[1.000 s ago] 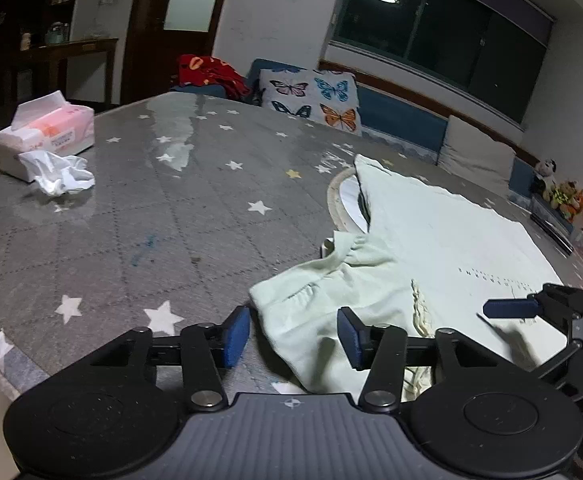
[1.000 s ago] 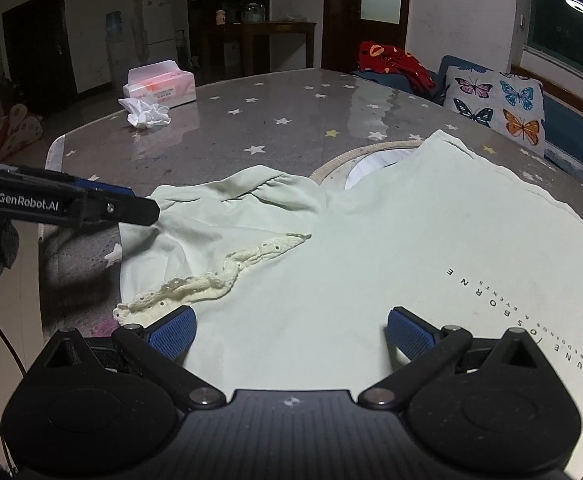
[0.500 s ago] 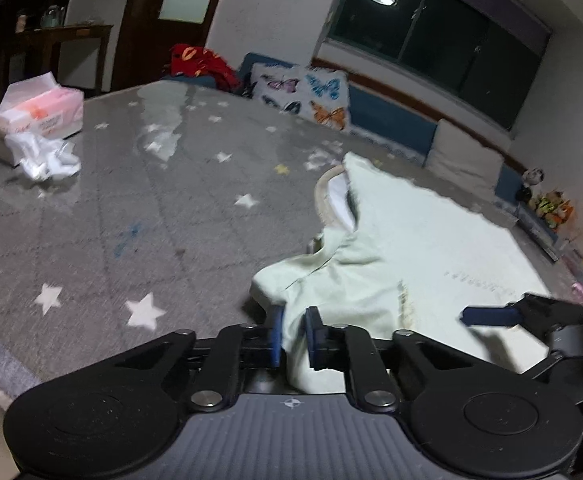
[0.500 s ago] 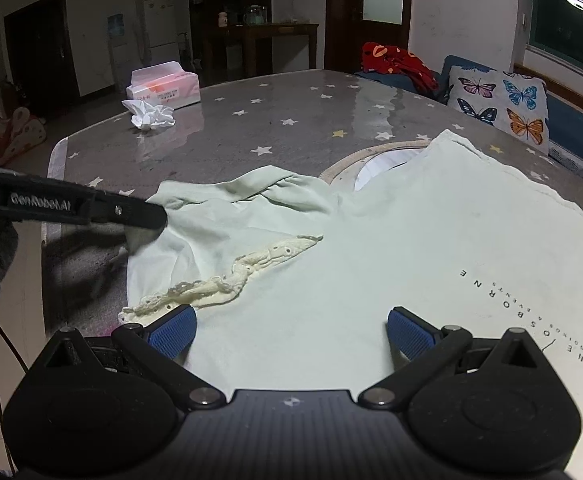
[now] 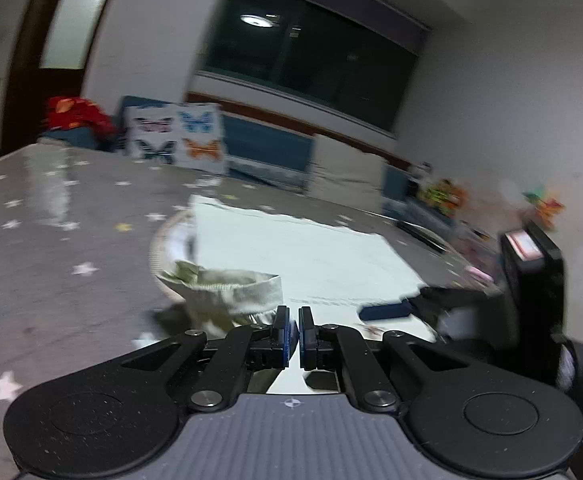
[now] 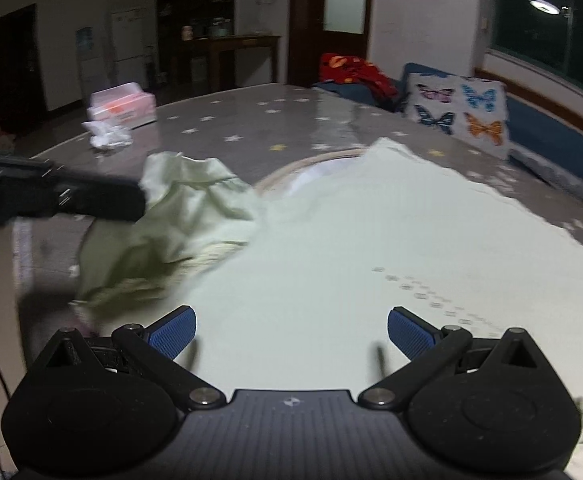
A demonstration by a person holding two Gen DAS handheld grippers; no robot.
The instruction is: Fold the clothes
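The left gripper (image 5: 294, 330) has its jaws pinched on the sleeve (image 6: 187, 208) of the pale green shirt (image 6: 351, 248), lifting it off the star-patterned worktop (image 5: 51, 248). The right gripper (image 6: 291, 330) hovers with jaws wide above the shirt's flat body. Beyond the sleeve sits a tissue box (image 6: 123, 106).

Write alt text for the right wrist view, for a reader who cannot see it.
The open right tool hovers over a pale green shirt spread on a grey star-patterned table. At left, the left tool lifts the shirt's sleeve off the table. A tissue box sits at the far edge, and a butterfly cushion lies beyond.
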